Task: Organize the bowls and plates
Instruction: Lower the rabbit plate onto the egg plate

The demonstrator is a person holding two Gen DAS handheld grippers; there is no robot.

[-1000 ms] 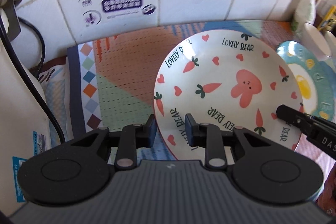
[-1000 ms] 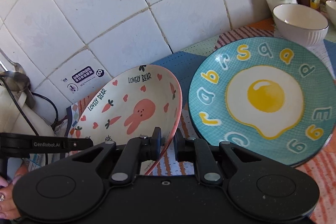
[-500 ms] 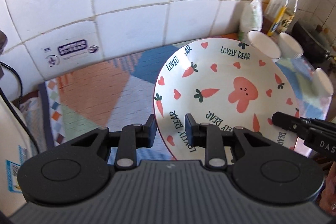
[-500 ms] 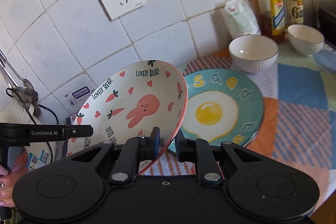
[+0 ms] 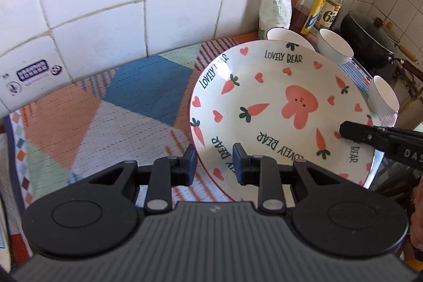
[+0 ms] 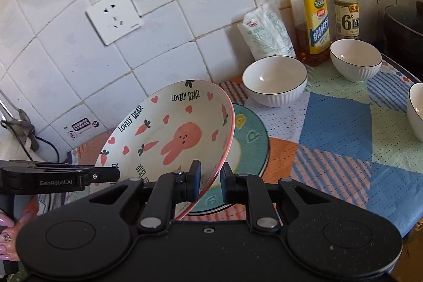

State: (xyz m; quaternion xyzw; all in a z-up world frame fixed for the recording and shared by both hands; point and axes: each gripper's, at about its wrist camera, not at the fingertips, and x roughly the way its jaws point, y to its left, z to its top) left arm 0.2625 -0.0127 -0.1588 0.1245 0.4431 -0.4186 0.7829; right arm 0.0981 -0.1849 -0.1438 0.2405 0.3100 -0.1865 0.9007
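Observation:
A white "Lovely Bear" plate with a pink rabbit and carrots is held in the air, tilted, by both grippers. My left gripper is shut on its near-left rim. My right gripper is shut on its right rim; the plate hangs above a teal egg plate lying on the mat. Three white bowls stand to the right: one behind the teal plate, one by the bottles, one at the right edge.
A patchwork mat covers the counter. Two bottles and a white bag stand against the tiled wall. A dark pot is at the far right. A wall socket is above.
The rabbit plate has been lifted off the mat and carried right by both grippers; it now overlaps the teal egg plate. Bowls and bottles have come into view.

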